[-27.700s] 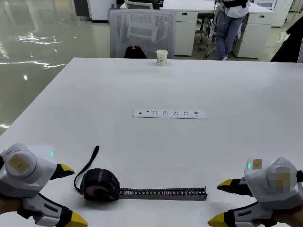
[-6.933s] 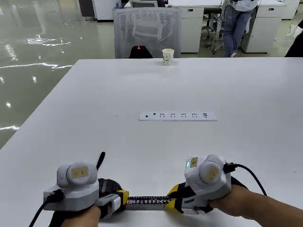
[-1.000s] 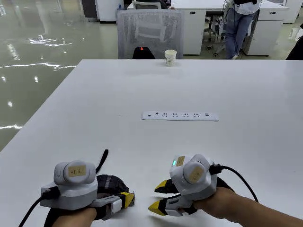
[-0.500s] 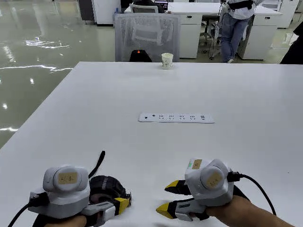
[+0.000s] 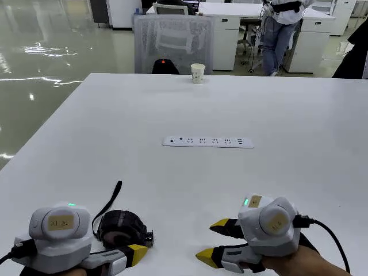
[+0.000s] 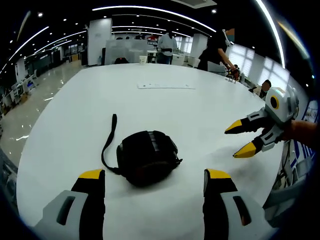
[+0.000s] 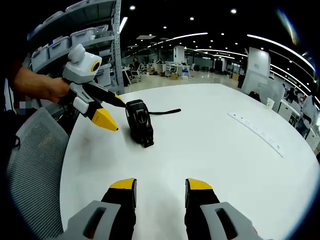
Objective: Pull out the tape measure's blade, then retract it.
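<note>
The black tape measure (image 5: 122,229) lies on the white table (image 5: 184,109) with its blade wound in and its strap (image 5: 109,198) trailing away from me. My left gripper (image 5: 123,253) is open just behind the case, one jaw to each side and neither touching. In the left gripper view the tape measure (image 6: 146,156) sits ahead of the spread left gripper (image 6: 154,176), and the right gripper (image 6: 236,141) hangs open at the right. My right gripper (image 5: 211,240) is open and empty, a hand's width right of the case. The right gripper view shows the tape measure (image 7: 140,120), the left gripper (image 7: 114,112) and the right gripper (image 7: 161,185).
A white power strip (image 5: 207,141) lies mid-table. A paper cup (image 5: 198,72) stands at the far edge in front of a mesh chair (image 5: 172,43). A person (image 5: 279,29) stands among desks at the back. A cable (image 5: 333,230) runs from the right gripper.
The left gripper has let go of the tape measure's case and drawn back toward me. The right gripper has shifted to the right, still open. The blade stays wound in.
</note>
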A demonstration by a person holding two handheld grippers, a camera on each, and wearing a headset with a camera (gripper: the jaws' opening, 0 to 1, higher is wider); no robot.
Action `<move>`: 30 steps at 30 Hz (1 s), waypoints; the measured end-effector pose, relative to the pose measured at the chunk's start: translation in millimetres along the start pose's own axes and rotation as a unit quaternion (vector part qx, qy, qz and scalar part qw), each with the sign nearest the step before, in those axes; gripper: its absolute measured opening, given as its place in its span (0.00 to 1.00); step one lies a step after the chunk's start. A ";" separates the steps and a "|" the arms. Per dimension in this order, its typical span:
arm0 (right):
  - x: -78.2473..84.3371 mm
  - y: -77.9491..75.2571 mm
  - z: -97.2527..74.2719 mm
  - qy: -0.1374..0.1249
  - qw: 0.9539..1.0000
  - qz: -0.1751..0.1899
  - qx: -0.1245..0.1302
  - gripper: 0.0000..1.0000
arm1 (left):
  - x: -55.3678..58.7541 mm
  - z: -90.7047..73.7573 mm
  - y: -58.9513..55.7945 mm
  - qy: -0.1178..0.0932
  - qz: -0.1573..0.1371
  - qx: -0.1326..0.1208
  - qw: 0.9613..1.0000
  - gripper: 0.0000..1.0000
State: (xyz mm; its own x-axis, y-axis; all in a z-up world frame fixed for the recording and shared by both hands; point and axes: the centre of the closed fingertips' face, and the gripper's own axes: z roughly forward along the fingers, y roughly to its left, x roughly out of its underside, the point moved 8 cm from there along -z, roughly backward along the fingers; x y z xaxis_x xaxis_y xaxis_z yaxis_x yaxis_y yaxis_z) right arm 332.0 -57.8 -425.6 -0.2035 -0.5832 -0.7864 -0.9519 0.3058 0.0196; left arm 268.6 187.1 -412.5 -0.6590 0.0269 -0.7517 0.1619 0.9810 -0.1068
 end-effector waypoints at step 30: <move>27.5 21.4 -48.5 -0.030 0.998 0.045 0.043 0.56 | 14.6 -28.2 -5.1 -0.031 0.060 0.067 0.995 0.91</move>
State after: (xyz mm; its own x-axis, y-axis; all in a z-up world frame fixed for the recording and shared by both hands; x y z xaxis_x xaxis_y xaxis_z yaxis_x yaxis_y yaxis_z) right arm 295.0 -103.7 -416.9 -0.2711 -0.5042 -0.8200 -0.9064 0.4205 0.0411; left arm 237.5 187.9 -404.5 -0.5836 0.1261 -0.8022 0.3356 0.9370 -0.0968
